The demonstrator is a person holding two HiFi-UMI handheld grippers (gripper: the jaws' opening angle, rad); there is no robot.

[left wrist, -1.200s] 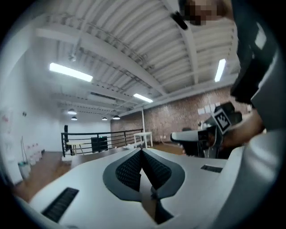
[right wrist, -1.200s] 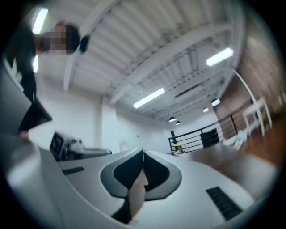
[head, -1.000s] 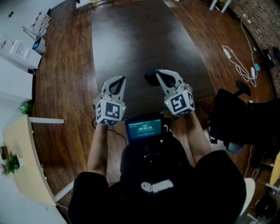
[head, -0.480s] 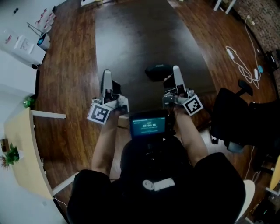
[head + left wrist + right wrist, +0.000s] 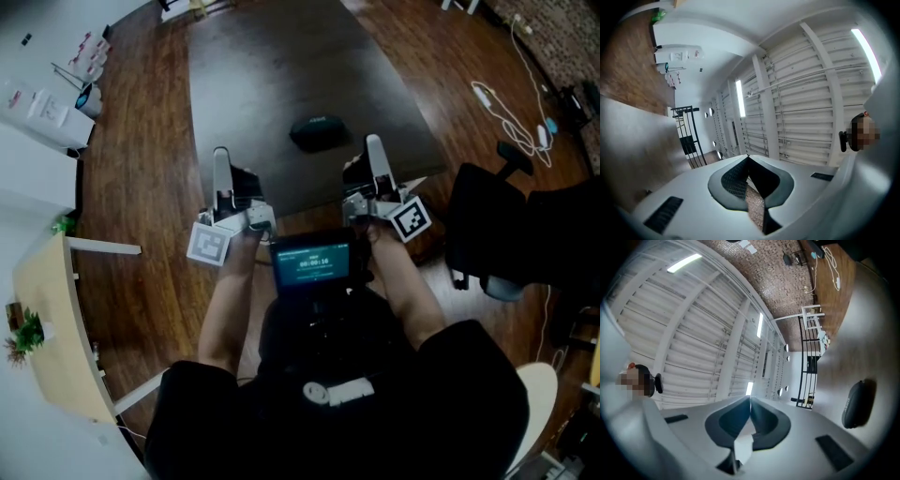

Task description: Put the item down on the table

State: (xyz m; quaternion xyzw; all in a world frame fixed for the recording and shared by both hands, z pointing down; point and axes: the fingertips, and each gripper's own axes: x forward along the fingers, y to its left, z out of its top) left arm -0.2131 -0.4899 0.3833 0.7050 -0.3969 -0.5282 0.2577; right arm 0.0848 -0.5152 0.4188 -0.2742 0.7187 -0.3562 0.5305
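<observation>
Black pouch [image 5: 317, 132] lies toward the table's [image 5: 253, 66] near edge, lettering too small to read; left gripper [image 5: 220, 155] and right gripper [image 5: 373, 142] both pinched together, empty.

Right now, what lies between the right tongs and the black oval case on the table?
Nothing: in the head view only bare dark tabletop separates the shut right tongs from the black oval case.

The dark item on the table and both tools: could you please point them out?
dark item [image 5: 317, 132], head view, middle of its top.
left tool [image 5: 220, 155], head view, its closed tips.
right tool [image 5: 373, 142], head view, its closed tips.
</observation>
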